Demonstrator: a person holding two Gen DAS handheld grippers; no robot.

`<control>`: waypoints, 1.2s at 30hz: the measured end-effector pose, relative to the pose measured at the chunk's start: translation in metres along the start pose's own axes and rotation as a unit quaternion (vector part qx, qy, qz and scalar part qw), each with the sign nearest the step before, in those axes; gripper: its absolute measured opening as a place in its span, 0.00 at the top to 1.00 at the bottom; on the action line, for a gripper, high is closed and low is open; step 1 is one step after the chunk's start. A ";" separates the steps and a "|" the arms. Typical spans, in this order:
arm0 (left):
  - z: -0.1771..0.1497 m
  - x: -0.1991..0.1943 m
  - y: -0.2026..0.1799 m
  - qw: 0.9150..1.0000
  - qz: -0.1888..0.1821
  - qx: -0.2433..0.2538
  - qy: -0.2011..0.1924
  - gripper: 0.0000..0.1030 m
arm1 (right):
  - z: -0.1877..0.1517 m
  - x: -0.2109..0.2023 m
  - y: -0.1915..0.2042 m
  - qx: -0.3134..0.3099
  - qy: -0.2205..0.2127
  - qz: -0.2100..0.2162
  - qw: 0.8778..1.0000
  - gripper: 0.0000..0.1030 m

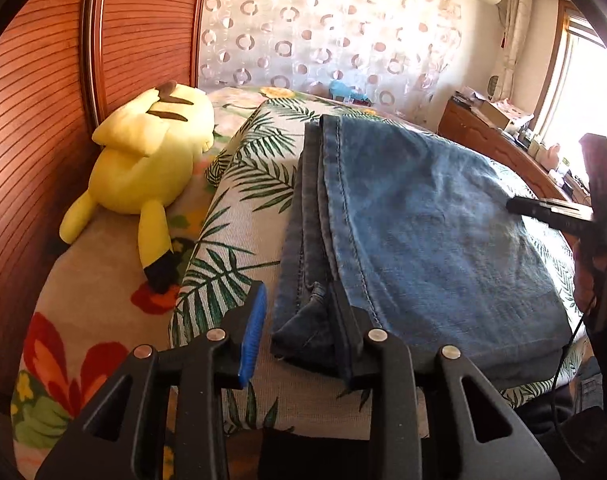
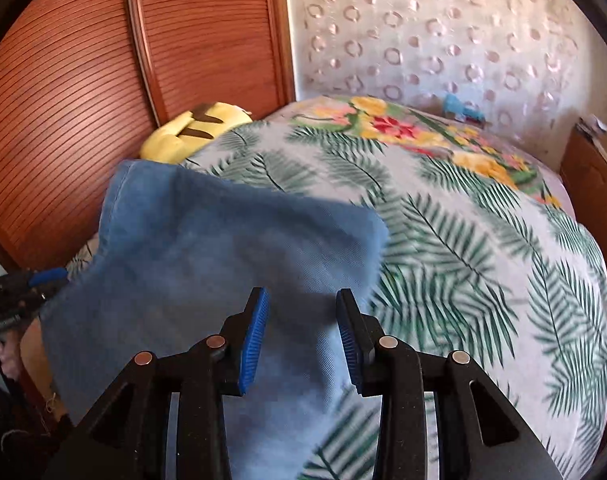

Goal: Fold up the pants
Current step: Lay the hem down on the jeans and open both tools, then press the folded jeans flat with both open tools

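Each gripper is black plastic with two fingers. The left gripper (image 1: 299,332) has a bright blue ribbed pad (image 1: 252,336) on its nine o'clock finger; the pad on the three o'clock finger cannot be seen. The right gripper (image 2: 303,340) has blue ribbed pads (image 2: 254,340) on both fingers. Four round silver screws (image 1: 216,335) sit in a row on the black arms behind each pair of fingers. The arms have three-cornered holes cut in them. A thin black cable (image 1: 571,344) hangs at three o'clock in the left view. A bare hand (image 2: 1,354) shows at nine o'clock in the right view.
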State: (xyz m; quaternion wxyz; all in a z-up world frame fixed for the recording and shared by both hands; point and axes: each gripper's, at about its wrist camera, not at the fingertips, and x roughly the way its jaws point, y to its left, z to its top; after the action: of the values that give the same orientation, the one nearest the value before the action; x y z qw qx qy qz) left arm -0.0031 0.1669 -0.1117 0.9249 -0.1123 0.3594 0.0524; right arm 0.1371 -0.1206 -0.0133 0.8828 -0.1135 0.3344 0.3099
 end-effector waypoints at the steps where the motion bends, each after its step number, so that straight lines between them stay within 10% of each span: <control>1: 0.001 -0.001 -0.001 1.000 0.000 0.001 -0.002 0.68 | -0.001 -0.001 0.000 0.003 0.001 0.000 1.000 0.64; 12: 0.014 -0.016 -0.012 0.999 0.007 0.021 -0.032 0.53 | -0.021 -0.028 0.004 0.013 -0.008 0.007 1.000 0.64; 16: 0.018 -0.020 -0.020 0.999 -0.003 0.028 -0.045 0.18 | -0.023 -0.023 0.000 0.016 -0.001 0.003 1.000 0.59; 36: 0.020 -0.008 -0.086 0.995 -0.036 0.092 -0.034 0.18 | -0.014 0.006 -0.009 0.055 0.019 0.028 0.998 0.43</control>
State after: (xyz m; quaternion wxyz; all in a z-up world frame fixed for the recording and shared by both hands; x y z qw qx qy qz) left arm 0.0195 0.0888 -0.0774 0.9444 -0.0383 0.3264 -0.0105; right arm 0.1392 -0.1309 -0.0283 0.8721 -0.0610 0.3708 0.3134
